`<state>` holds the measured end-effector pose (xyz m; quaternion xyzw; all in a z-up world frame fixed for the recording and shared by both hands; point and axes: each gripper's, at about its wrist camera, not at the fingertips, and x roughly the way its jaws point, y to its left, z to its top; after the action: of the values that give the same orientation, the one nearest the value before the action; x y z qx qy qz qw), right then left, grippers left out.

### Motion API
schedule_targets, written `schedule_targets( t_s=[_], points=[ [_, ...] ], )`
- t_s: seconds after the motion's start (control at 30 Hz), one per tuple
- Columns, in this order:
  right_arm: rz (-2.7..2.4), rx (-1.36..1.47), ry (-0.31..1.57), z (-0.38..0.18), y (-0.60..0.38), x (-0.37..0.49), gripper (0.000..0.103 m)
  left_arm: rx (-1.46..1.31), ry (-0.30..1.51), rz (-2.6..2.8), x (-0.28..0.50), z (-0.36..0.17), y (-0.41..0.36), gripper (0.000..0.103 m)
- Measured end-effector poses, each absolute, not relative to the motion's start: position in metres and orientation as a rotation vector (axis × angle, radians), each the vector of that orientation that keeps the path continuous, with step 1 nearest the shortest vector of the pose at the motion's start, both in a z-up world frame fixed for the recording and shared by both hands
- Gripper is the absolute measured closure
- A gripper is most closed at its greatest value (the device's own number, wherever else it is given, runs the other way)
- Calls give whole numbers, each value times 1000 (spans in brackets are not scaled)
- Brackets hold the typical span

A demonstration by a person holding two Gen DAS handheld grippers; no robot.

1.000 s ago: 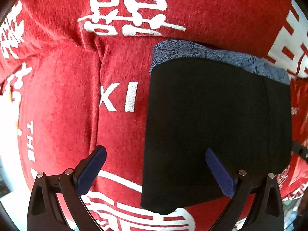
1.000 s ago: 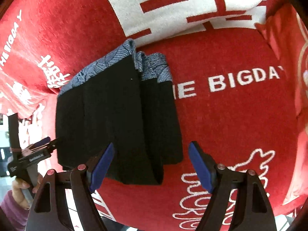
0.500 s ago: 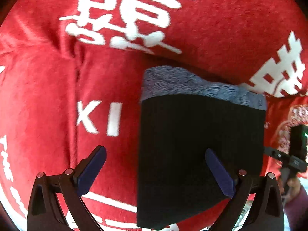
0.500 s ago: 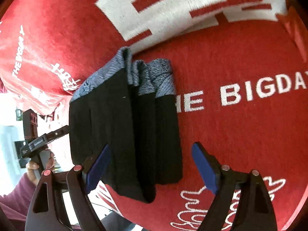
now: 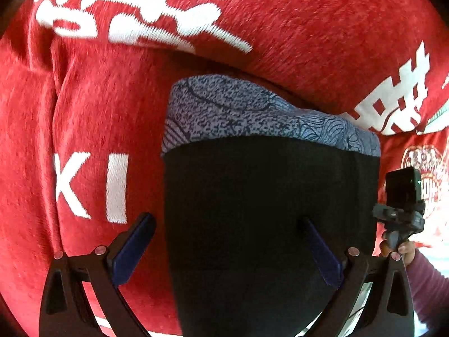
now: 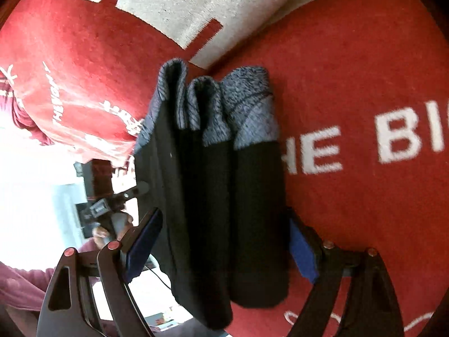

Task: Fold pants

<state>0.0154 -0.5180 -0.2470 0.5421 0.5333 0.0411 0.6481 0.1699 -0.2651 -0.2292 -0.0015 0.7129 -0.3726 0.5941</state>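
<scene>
The black pants lie folded into a compact stack on the red printed cloth, with a blue-grey patterned waistband at the far end. My left gripper is open just above the stack's near left part, its right finger over the black fabric. In the right wrist view the stack shows its folded layers edge-on. My right gripper is open and straddles the stack's near end. The right gripper also shows at the left view's right edge.
The red cloth with white lettering covers a cushioned surface and rises as a backrest behind the pants. The surface's near edge and a bright floor lie to the left in the right wrist view.
Both grippers have come closer to the folded pants, which look larger now. The right gripper has swung to look along the stack's edge. Both stayed open.
</scene>
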Motion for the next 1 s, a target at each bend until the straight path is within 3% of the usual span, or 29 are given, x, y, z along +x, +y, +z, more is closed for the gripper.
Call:
schedule_targets(
  t_s=[0.07,0.1,0.2,0.3,0.63,0.9,0.93,1.0],
  points=[
    [71,1226,1236,-248,-518,17,36,-12,1643,-858,167,-226,-266,5],
    [62,1222,1246,-247,-517,17,41,-35,1639,-870,165,-223,-266,22],
    [59,1197,1246,-236,-511,22,55,-51,1613,-890,156,-207,-265,42],
    [83,1219,1215,-224,-508,23,63,-55,1593,-891,150,-190,-262,47],
    [188,1298,1159,-183,-457,-1,64,-27,1556,-865,121,-138,-201,47],
    [191,1308,1186,-199,-393,-30,64,7,1608,-811,95,-172,-145,45],
    [176,1281,1210,-205,-387,-31,64,23,1605,-800,93,-182,-142,41],
    [128,1173,1266,-216,-375,-31,58,33,1564,-765,92,-197,-133,12]
  ],
)
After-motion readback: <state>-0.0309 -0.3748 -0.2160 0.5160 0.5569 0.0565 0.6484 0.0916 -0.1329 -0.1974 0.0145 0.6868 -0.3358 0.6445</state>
